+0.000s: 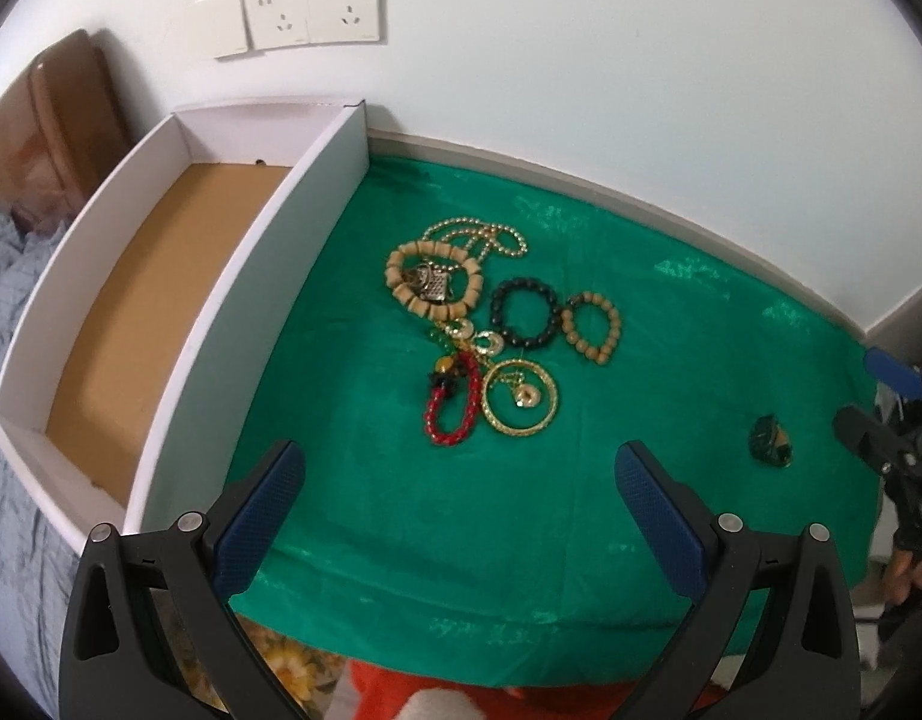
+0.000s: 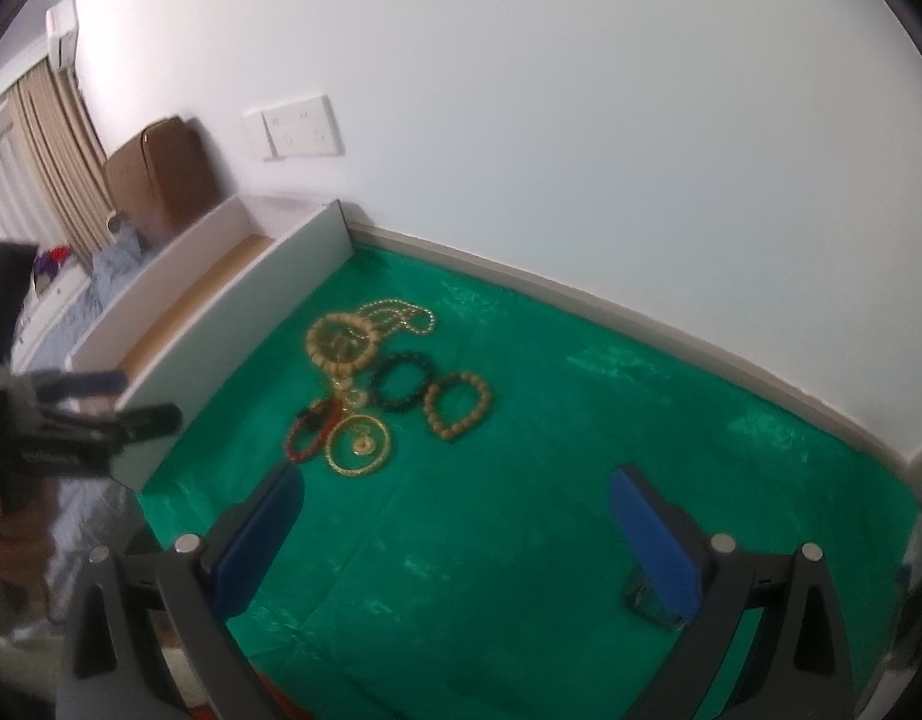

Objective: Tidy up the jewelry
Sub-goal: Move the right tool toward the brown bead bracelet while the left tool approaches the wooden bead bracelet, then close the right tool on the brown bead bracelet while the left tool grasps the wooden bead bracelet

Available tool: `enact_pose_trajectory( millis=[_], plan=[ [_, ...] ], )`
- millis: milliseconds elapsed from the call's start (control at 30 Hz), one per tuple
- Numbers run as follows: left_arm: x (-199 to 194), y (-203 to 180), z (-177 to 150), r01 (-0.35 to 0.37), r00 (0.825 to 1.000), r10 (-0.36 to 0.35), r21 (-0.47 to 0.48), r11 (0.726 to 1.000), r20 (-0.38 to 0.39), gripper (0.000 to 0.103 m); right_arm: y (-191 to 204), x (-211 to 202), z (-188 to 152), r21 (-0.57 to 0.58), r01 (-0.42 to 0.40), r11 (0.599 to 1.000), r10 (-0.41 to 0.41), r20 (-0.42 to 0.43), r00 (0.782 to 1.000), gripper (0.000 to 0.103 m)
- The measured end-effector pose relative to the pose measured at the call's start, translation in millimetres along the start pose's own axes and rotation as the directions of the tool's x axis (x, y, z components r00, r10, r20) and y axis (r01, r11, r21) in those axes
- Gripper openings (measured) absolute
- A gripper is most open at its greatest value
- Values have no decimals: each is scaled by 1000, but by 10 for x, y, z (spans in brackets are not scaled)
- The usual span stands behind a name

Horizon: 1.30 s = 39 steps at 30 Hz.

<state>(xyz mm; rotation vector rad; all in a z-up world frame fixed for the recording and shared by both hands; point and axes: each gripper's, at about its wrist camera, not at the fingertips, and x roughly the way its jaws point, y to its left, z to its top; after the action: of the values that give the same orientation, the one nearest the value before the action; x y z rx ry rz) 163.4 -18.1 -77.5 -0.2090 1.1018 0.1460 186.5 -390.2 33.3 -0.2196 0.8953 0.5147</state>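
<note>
A pile of jewelry lies on the green cloth (image 1: pixel 401 510): a gold bead necklace (image 1: pixel 479 237), a large tan bead bracelet (image 1: pixel 432 279), a black bead bracelet (image 1: pixel 524 313), a small tan bead bracelet (image 1: pixel 592 328), a red bead bracelet (image 1: pixel 455 405) and a gold ring pendant (image 1: pixel 520 397). A small green piece (image 1: pixel 770 441) lies apart at the right. My left gripper (image 1: pixel 461 480) is open and empty, in front of the pile. My right gripper (image 2: pixel 455 510) is open and empty; the green piece (image 2: pixel 641 597) sits by its right finger. The pile shows in the right wrist view (image 2: pixel 389 384).
An open white box (image 1: pixel 245 276) with a brown cardboard floor stands left of the cloth, against the white wall. A brown bag (image 1: pixel 47 120) and grey bedding (image 1: pixel 5 312) lie beyond it. Wall sockets (image 1: pixel 305 15) are above.
</note>
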Motion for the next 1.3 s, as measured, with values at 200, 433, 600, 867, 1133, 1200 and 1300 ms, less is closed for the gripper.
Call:
enact_pose_trajectory(
  millis=[200,433,600,867,1133,1200,1300],
  plan=[
    [559,152,71,11,994,1,111,994,-109,102,-52,102,38,26,40,999,-40,-23,999,103],
    [845,385,234,109,984,-72,225,968,-163,102,92,368,13,194,111,975,-99,-75,992,103],
    [954,540,396,155,978,-112,251,955,-178,102,304,628,45,252,112,961,-88,-102,991,103],
    [1214,564,672,182,972,-140,233,955,-188,102,277,1273,192,172,-11,985,42,-177,983,103],
    [1799,622,984,148,969,-119,119,982,-217,82,190,1754,272,29,-130,991,134,-248,959,90],
    [1895,674,1041,128,971,-105,97,987,-215,77,235,1839,307,-1,-154,988,149,-254,956,76],
    [2048,753,1109,115,969,-98,63,991,-225,68,336,2047,353,-30,-177,984,162,-268,950,72]
  ],
)
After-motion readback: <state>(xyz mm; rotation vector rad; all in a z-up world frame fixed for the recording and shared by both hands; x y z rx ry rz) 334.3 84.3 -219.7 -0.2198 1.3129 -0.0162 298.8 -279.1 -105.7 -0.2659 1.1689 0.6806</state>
